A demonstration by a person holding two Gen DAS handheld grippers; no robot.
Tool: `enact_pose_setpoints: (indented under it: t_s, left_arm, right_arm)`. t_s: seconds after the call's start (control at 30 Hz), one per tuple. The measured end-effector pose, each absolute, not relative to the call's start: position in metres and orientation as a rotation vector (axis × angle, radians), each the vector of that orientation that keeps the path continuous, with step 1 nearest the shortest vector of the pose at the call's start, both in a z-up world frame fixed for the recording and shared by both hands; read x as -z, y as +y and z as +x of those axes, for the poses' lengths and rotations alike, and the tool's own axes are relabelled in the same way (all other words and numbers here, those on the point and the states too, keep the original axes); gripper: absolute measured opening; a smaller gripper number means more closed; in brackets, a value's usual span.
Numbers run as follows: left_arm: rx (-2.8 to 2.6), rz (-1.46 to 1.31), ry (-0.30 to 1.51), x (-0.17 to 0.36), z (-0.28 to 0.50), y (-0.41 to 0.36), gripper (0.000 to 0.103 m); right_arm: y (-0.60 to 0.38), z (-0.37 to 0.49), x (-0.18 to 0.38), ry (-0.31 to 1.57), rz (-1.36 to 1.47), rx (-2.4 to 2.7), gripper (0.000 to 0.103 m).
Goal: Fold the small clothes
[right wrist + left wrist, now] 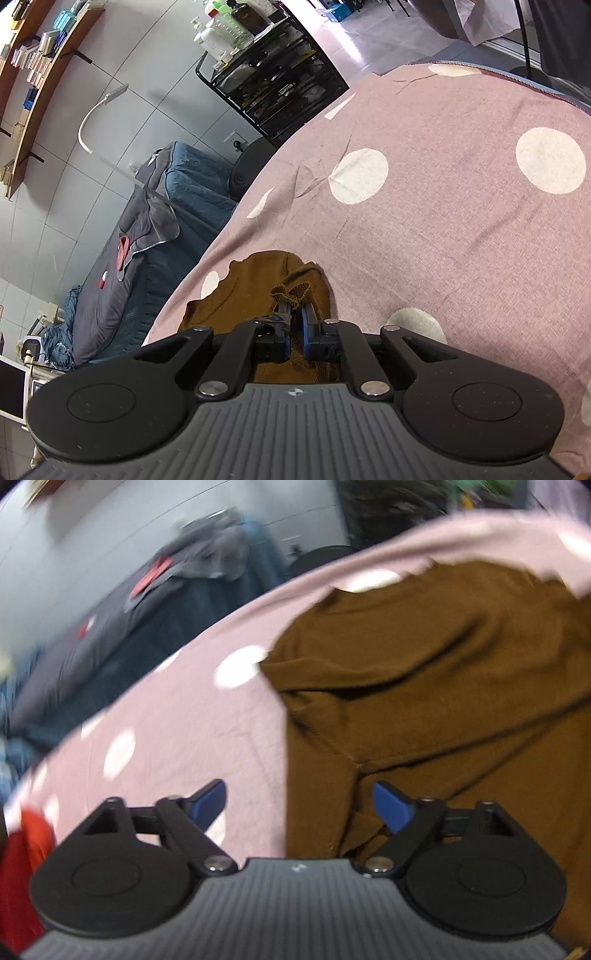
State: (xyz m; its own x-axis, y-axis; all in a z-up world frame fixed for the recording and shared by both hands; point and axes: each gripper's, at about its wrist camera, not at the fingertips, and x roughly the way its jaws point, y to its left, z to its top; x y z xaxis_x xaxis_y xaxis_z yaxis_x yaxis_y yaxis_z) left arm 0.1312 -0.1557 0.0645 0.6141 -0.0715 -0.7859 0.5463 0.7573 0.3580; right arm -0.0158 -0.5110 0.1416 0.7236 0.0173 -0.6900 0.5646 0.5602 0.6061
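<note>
Brown garment [443, 701] spread on the pink dotted cloth [177, 716] over the bench. Left hand-held gripper [300, 803] wide apart above its left edge, nothing between the pads, though blurred. Right hand-held gripper [295, 314] clamped on a bunched brown edge, garment [255, 291] lying near and left.

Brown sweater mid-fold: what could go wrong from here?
1. The right gripper is shut on only a thin edge of the brown sweater; a pull could slip it free.
2. The left gripper is open, one finger over the polka-dot pink cloth, so closing may pinch the cover too.
3. The sweater already lies creased, so the fold may set crooked.
</note>
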Motion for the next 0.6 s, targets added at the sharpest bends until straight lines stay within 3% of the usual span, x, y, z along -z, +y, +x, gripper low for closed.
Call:
enact_pose_setpoints:
  t_s: [0.13,0.33,0.4,0.5,0.6]
  left_arm:
    - [0.380,0.787,0.840,-0.039,0.130,-0.177,0.073]
    - [0.254,0.771,0.806,-0.031,0.157,-0.183,0.075]
    - [0.145,0.690,0.818,-0.036,0.175,-0.172,0.075]
    - [0.011,0.413,0.910,-0.048,0.200,-0.128,0.085]
    - [-0.077,0.217,0.989,-0.048,0.217,-0.082,0.086]
  right_arm:
    - [-0.510,-0.017,-0.140,0.720,0.936,0.352,0.011]
    - [-0.506,-0.017,-0.137,0.744,0.943,0.342,0.011]
    - [-0.504,-0.016,-0.135,0.749,0.957,0.339,0.011]
    - [-0.503,-0.016,-0.128,0.748,1.014,0.356,0.011]
    - [-0.501,-0.014,-0.119,0.757,1.066,0.360,0.011]
